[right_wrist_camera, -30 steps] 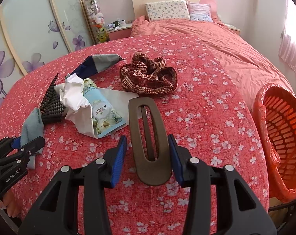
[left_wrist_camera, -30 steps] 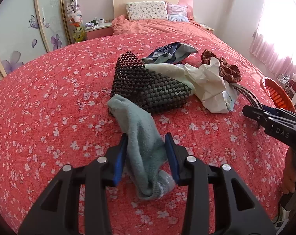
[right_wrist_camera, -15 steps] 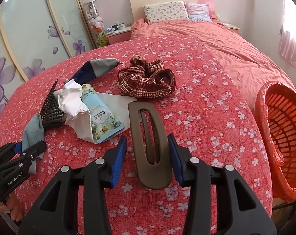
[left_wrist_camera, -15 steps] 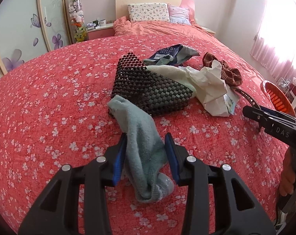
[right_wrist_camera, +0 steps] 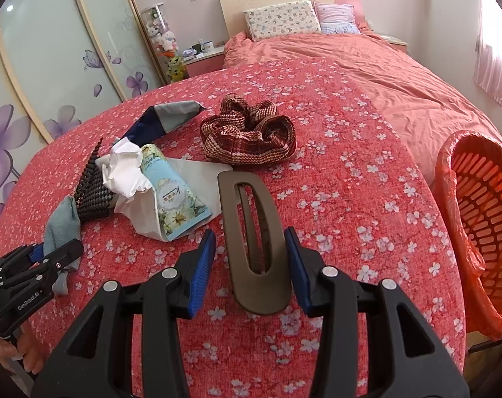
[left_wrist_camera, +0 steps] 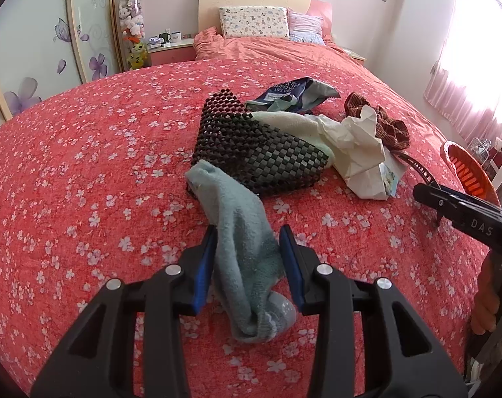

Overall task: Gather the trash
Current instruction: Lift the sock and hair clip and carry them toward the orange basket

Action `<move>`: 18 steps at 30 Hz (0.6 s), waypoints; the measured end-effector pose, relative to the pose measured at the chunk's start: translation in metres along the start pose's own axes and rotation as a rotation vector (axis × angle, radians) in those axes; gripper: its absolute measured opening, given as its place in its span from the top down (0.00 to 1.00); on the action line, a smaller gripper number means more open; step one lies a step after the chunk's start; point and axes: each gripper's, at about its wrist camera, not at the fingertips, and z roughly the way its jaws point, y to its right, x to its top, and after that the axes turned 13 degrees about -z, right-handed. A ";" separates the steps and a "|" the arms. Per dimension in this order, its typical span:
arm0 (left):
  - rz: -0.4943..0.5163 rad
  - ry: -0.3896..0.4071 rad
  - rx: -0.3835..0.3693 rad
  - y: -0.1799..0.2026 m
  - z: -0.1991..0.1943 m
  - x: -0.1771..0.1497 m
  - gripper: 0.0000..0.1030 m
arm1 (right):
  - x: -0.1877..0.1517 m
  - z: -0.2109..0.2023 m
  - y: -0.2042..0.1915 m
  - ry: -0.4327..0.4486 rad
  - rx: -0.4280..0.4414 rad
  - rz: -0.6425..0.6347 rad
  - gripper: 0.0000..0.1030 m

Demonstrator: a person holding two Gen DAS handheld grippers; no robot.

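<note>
Nearest to me, my left gripper (left_wrist_camera: 247, 262) has its jaws set wide on either side of a pale green sock (left_wrist_camera: 241, 248) lying on the flowered bedspread (left_wrist_camera: 85, 165); the pads look to be just beside the cloth, not pressing it. My right gripper (right_wrist_camera: 251, 262) is likewise wide, straddling a flat brown hair clip (right_wrist_camera: 254, 238), with bedspread showing between each pad and the clip.

My worry is that neither of these is plainly trash. If I close here I may carry a sock and a clip to the orange basket (right_wrist_camera: 483, 219), which stands off the bed's edge to my right. The sock is limp, so a grip on it could also gather up bedspread, or let the toe end sag and drag. The clip is thin, hard and smooth; I judge it could tip or skid out as the pads meet it.

Farther off lies what I take for the real rubbish: a crumpled tissue (right_wrist_camera: 124, 169) with its printed tissue pack (right_wrist_camera: 171, 199), and beyond them a blue-and-silver wrapper (right_wrist_camera: 164, 119). These are tangled with a black beaded mat (left_wrist_camera: 251, 152) and close to a plaid scrunchie (right_wrist_camera: 251, 132), so a careless grab there might lift a keeper along with the paper.
</note>
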 end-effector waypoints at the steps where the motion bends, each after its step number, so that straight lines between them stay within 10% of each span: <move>1: 0.006 0.000 0.002 0.000 -0.001 -0.002 0.67 | -0.001 -0.001 0.000 0.001 0.005 0.001 0.59; 6: -0.012 -0.011 -0.030 -0.003 -0.006 -0.003 0.88 | -0.005 -0.006 0.003 0.012 0.010 0.011 0.68; 18: 0.024 0.054 -0.077 0.013 -0.048 0.002 0.90 | -0.001 -0.060 -0.002 0.138 -0.049 -0.037 0.68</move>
